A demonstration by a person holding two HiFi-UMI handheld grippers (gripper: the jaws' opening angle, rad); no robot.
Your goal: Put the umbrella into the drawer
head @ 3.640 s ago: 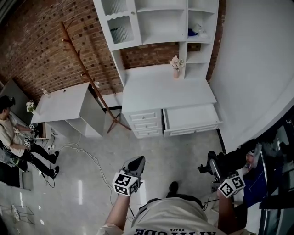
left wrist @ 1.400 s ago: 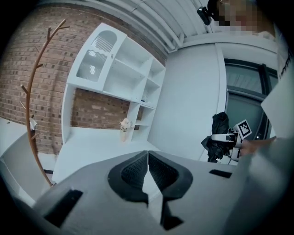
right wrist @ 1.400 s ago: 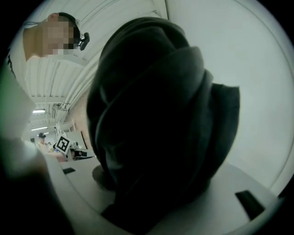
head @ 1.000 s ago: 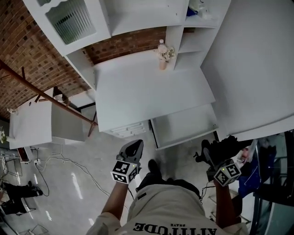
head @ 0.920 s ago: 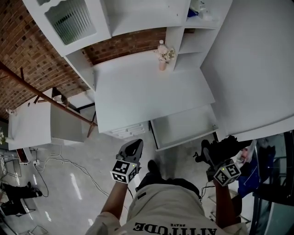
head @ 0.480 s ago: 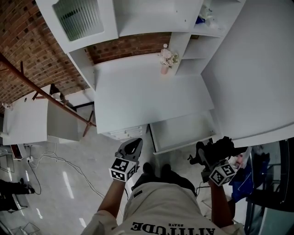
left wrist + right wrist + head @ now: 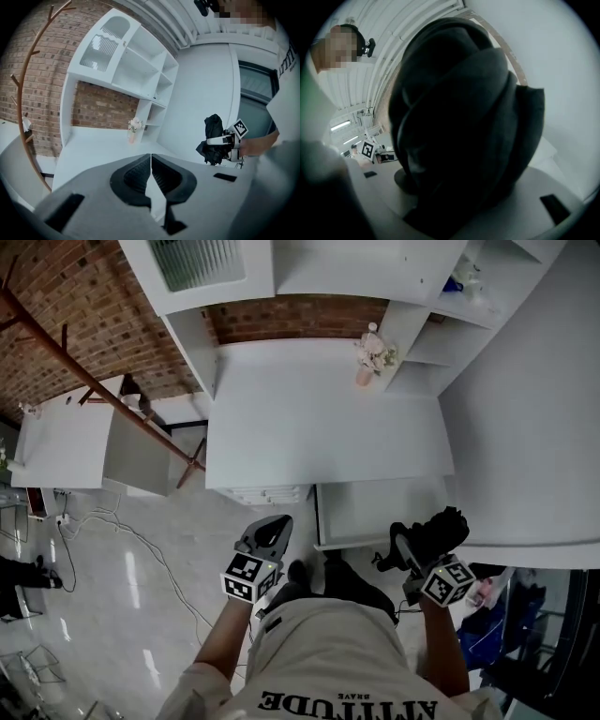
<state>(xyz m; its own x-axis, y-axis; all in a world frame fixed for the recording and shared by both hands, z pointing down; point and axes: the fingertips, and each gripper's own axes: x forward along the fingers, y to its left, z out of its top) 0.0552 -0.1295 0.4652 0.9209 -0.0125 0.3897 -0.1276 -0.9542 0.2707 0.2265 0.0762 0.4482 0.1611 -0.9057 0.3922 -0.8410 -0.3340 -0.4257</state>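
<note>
The right gripper point(image 7: 410, 554) is clamped on a folded black umbrella point(image 7: 439, 529), whose bundled fabric fills nearly all of the right gripper view and hides the jaw tips. In the head view the umbrella hangs at the front right corner of the open drawer point(image 7: 375, 512), which is pulled out from under the white desk point(image 7: 319, 418); whether it touches the drawer's edge cannot be told. The left gripper point(image 7: 267, 531) is held out over the floor in front of the desk's left side, well apart from the umbrella, its jaws pressed together with nothing between them (the pads meet along a thin seam). A small vase of flowers point(image 7: 370, 357) stands at the back of the desk.
</note>
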